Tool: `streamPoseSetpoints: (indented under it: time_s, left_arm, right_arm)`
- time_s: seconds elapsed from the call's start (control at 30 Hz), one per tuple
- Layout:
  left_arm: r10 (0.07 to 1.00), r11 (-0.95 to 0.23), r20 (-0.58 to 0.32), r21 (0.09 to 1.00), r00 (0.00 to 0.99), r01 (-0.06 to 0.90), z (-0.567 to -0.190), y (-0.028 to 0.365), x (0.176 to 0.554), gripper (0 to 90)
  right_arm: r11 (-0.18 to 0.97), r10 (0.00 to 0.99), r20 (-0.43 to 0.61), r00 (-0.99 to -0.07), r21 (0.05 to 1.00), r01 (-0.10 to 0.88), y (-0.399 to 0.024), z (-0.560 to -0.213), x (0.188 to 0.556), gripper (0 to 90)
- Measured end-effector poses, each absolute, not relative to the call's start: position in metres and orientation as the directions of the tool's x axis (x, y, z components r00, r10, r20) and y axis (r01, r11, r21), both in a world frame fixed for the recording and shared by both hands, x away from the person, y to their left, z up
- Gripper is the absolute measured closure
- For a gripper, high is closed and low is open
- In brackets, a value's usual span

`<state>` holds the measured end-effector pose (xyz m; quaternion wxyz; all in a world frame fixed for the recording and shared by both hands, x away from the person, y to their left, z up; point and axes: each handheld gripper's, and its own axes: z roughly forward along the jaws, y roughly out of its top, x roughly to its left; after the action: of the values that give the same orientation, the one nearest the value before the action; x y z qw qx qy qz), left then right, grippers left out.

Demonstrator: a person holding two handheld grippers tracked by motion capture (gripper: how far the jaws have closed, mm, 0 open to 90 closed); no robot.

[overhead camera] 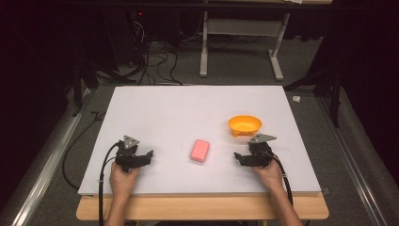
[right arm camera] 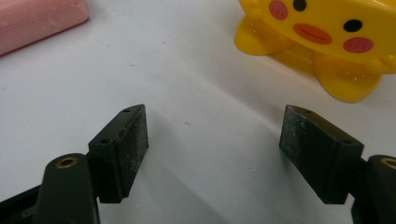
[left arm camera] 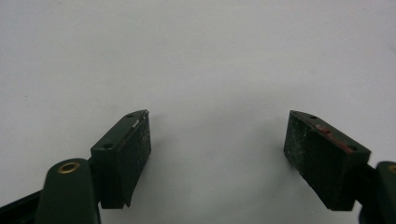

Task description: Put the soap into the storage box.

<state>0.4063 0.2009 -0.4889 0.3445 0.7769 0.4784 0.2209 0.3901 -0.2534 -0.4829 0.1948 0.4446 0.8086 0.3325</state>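
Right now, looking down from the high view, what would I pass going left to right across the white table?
Left gripper with open jaws → pink rectangular soap bar → right gripper with open jaws, the orange-yellow plastic bowl lying just behind it.

A: What carries the things?
B: A flat white rectangular tabletop [overhead camera: 188, 108] on a wooden base.
A: What lies on it?
B: A pink rounded soap-like bar [overhead camera: 200, 150], midway between both pairs of jaws, and a yellow plastic bowl with a cartoon face [overhead camera: 244, 125], just beyond the right jaws.
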Motion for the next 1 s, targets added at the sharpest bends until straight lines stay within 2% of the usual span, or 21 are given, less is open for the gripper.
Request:
streamPoseSetpoints:
  time_s: [0.07, 0.1, 0.17, 0.33, 0.57, 0.77, 1.0]
  left_arm:
    - [0.896, -0.305, 0.015, 0.747, 0.444, 0.590, -0.489, 0.201, 0.406, 23.4]
    - [0.896, -0.308, 0.021, 0.748, 0.443, 0.588, -0.489, 0.200, 0.406, 23.3]
    - [0.896, -0.311, 0.025, 0.748, 0.443, 0.587, -0.489, 0.200, 0.406, 23.2]
    - [0.898, -0.308, 0.026, 0.748, 0.438, 0.588, -0.489, 0.200, 0.406, 22.2]
    - [0.899, -0.306, 0.021, 0.747, 0.438, 0.590, -0.489, 0.200, 0.406, 22.0]
    - [0.898, -0.299, 0.008, 0.744, 0.440, 0.598, -0.489, 0.201, 0.407, 22.1]
    - [0.898, -0.297, 0.003, 0.743, 0.440, 0.600, -0.489, 0.202, 0.407, 22.2]
  right_arm:
    - [0.386, 0.848, -0.020, -0.529, 0.708, 0.592, -0.253, -0.483, 0.390, 24.1]
    - [0.381, 0.855, -0.022, -0.518, 0.705, 0.598, -0.253, -0.482, 0.391, 18.6]
    - [0.374, 0.864, -0.027, -0.502, 0.702, 0.606, -0.253, -0.483, 0.391, 17.1]
    - [0.339, 0.864, 0.020, -0.502, 0.714, 0.613, -0.256, -0.480, 0.390, 18.9]
    - [0.331, 0.858, 0.017, -0.513, 0.746, 0.578, -0.255, -0.471, 0.383, 19.5]
    - [0.307, 0.838, 0.059, -0.543, 0.772, 0.556, -0.252, -0.463, 0.380, 19.7]
    - [0.314, 0.813, 0.061, -0.580, 0.791, 0.525, -0.244, -0.454, 0.380, 19.7]
